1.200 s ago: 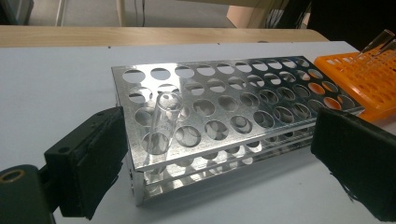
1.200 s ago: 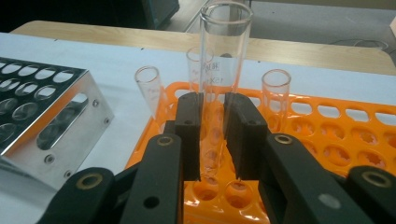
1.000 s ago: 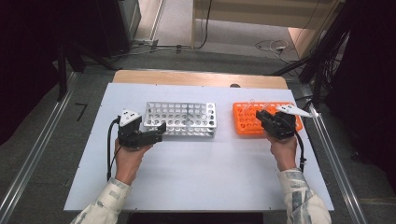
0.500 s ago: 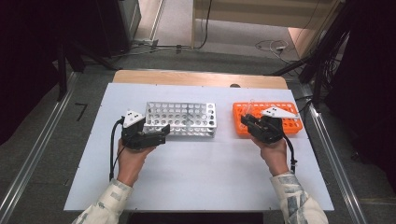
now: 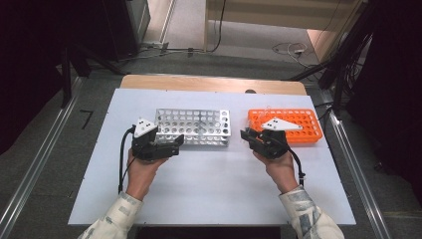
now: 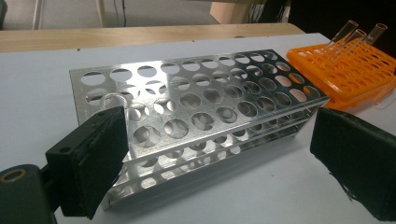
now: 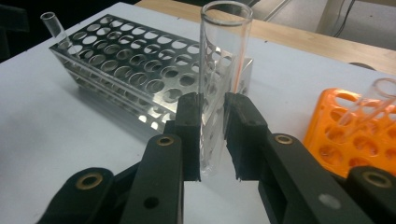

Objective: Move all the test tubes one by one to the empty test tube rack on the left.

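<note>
My right gripper (image 7: pixel 212 135) is shut on a clear glass test tube (image 7: pixel 223 70), which stands upright between the pads. In the high view that gripper (image 5: pixel 247 136) hovers over the table between the silver metal rack (image 5: pixel 194 127) and the orange plastic rack (image 5: pixel 298 119). One tube (image 7: pixel 53 23) stands in a far corner hole of the metal rack (image 7: pixel 140 60). My left gripper (image 6: pixel 219 163) is open wide with nothing between its pads, at the near left end of the metal rack (image 6: pixel 201 107). It lies just in front of that rack's left end (image 5: pixel 178 141).
The orange rack (image 6: pixel 345 70) holds a few more tubes (image 6: pixel 369 35) that lean in its holes. The white tabletop (image 5: pixel 214 194) stretches in front of both racks. A wooden strip (image 5: pixel 209 83) runs along the table's far edge.
My right gripper has moved left with the tube, from over the orange rack to the gap between the two racks. The left gripper has stayed where it was.
</note>
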### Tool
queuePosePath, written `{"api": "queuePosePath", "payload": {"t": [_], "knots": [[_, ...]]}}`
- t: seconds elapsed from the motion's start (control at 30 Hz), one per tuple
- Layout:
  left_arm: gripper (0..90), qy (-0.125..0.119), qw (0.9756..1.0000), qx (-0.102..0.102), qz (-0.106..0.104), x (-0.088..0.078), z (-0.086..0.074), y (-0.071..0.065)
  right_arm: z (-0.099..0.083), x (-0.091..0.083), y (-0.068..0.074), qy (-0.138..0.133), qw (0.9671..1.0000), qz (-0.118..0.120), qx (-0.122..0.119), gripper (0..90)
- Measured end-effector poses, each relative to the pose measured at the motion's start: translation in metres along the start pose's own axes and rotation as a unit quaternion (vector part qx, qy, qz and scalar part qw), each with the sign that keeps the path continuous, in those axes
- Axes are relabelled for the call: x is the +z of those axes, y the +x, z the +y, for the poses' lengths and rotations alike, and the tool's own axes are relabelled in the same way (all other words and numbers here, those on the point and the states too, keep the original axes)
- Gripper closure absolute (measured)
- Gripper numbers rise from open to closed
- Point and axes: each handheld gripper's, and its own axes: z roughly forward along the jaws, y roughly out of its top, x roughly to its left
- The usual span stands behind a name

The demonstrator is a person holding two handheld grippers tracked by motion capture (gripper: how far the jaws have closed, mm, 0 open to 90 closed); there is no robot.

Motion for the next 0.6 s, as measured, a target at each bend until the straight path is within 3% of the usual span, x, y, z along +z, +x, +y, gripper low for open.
{"api": "queuePosePath", "payload": {"t": [0.6], "knots": [[4.9,0.006,0.9997,0.013,-0.020,0.003,-0.002,-0.015,-0.008,0.017,0.029,0.018,0.9989,0.035,-0.025,73.3]]}}
